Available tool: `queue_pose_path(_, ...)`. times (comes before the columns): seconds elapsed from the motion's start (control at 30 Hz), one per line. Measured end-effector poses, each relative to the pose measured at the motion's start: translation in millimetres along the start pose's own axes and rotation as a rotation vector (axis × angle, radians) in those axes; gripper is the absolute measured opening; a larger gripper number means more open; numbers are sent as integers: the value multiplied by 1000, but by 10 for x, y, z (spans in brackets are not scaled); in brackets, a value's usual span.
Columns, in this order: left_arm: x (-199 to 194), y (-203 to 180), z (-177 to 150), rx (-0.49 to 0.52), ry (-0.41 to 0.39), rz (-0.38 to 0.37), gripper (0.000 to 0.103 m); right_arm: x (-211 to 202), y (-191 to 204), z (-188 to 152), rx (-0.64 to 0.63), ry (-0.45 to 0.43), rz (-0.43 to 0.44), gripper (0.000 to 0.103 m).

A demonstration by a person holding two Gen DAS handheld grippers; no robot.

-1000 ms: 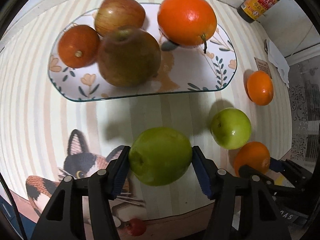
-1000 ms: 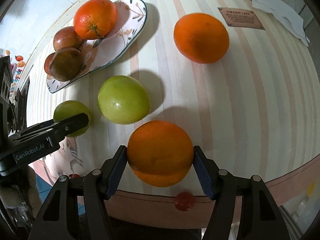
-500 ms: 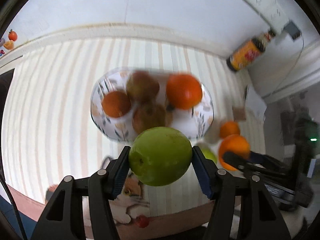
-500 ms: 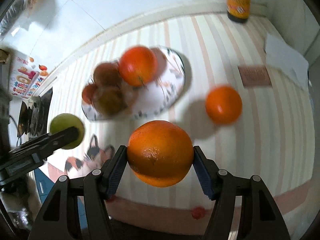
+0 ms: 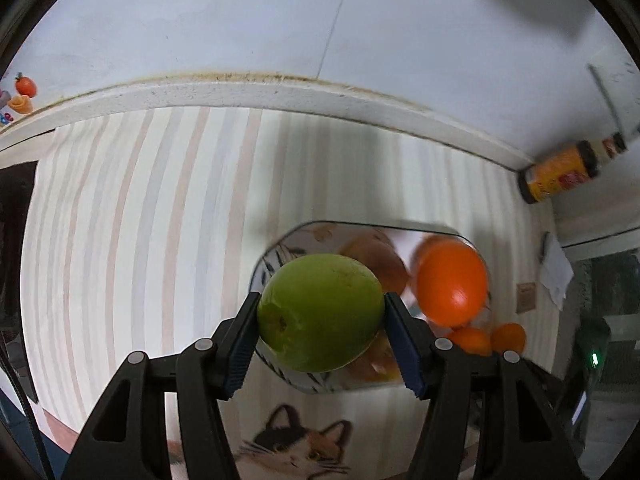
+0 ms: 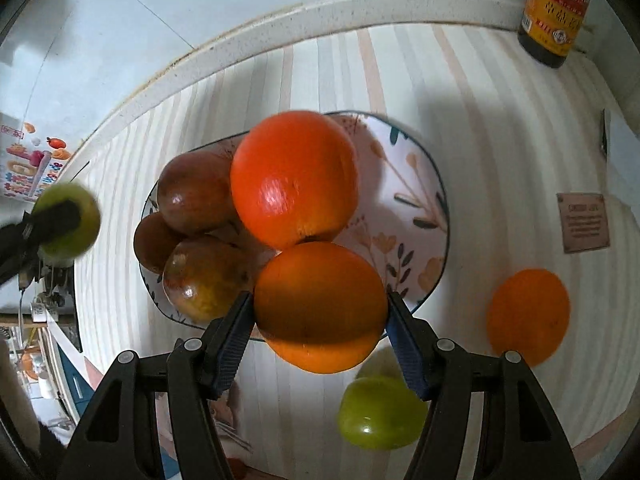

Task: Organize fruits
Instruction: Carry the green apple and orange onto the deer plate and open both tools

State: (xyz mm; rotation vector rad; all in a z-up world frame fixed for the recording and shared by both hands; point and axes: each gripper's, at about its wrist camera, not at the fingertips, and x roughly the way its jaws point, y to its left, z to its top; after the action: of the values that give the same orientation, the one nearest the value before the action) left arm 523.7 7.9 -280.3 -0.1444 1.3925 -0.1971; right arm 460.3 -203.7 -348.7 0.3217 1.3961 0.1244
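Fruits are mid-transfer: left gripper [image 5: 320, 320] clamps a green apple [image 5: 320, 312] above the left end of the floral plate [image 6: 424, 200]; right gripper [image 6: 320, 312] clamps an orange [image 6: 320, 304] over the plate's near edge. Plate holds a large orange [image 6: 294, 178] and three reddish-brown fruits. Judgement: lower each fruit into bare plate area at right, releasing only once seated, one at a time, avoiding the pile. Loose orange [image 6: 528, 316] and green apple [image 6: 380, 412] remain on the striped mat. Bottle [image 6: 556, 8] label: Chinese characters, not clearly readable.
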Motion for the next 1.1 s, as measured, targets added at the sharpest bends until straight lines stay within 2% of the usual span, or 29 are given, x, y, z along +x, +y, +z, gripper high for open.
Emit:
queue_pose_path(0.23,447,129,271,-35,116,-6,58,29,-75,14,43,12,20,68)
queue_pose_path(0.43,654,121,291,-46,189,-5,59,-5,-116,1,68,19,26,69)
queue_pose_path(0.5,662,125,274,-52,204,-3,58,-35,-145,18,83,9,22,76)
queue_pose_path(0.53,664,126,268,-56,210,-4,58,-58,-145,27,88,5,25,84)
queue_pose_path(0.57,649,126,246,-61,211,-6,58,-90,-156,34,95,-2,32,88)
queue_pose_path(0.63,586,105,238,-51,184,8,58,-143,-164,50,97,-7,32,88)
queue_pose_path(0.67,523,89,235,-41,161,22,62,-171,-159,52,96,-9,29,90)
queue_pose_path(0.73,437,88,239,-40,136,24,81,-225,-149,70,92,-15,8,98)
queue_pose_path(0.77,371,74,224,-33,122,28,91,-259,-132,72,84,-21,-6,98)
queue_pose_path(0.9,133,39,105,7,61,83,92,-384,-42,77,48,-41,-70,98)
queue_pose_path(1.1,-228,-27,-271,28,-14,80,92,-678,143,-24,-32,-103,-166,98)
